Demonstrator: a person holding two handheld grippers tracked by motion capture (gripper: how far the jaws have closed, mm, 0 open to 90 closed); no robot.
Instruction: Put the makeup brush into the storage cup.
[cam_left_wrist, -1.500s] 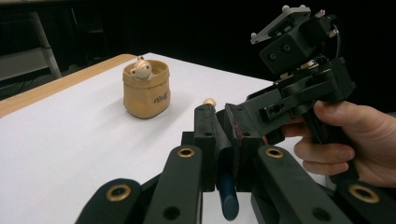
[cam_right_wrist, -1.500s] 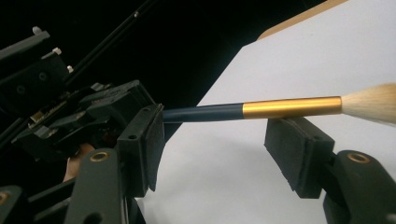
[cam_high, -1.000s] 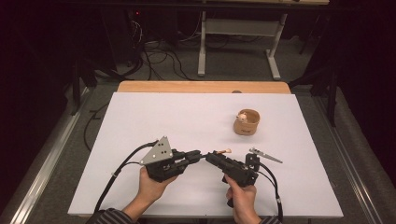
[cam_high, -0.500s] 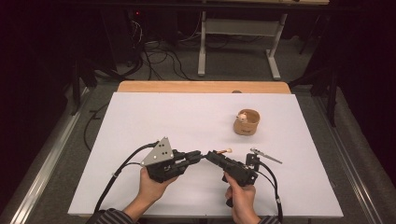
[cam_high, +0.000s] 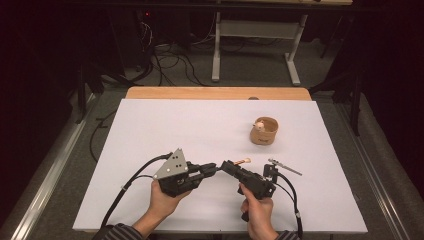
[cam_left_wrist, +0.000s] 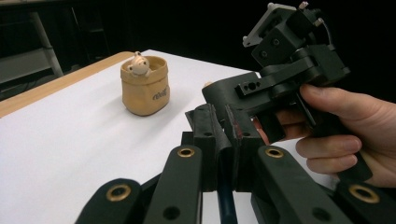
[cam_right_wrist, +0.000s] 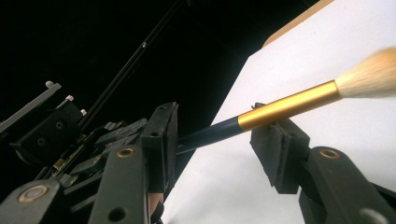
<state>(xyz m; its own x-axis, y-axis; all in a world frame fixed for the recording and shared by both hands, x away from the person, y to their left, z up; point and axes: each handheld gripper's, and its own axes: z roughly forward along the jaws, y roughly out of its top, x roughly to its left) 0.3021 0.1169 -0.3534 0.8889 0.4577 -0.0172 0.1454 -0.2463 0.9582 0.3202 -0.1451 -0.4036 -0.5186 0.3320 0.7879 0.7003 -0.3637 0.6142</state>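
Left hand-held gripper (cam_left_wrist: 219, 135) clamps brush (cam_right_wrist: 280, 109) handle; right hand-held gripper (cam_right_wrist: 224, 149) view shows own jaws apart around ferrule.

Brush (cam_right_wrist: 280, 109) bristles blurred and cut off at the right edge of the right gripper view, dark handle end hidden behind the left gripper (cam_left_wrist: 219, 135), whose clamped pads cover most of the handle in the left gripper view.

The left claw (cam_high: 212, 168) is clamped shut, held low in the left hand (cam_high: 162, 200). Just beside it, tip to tip, the right claw (cam_high: 226, 165) stands with jaws parted, gripped by the right hand (cam_high: 257, 212).
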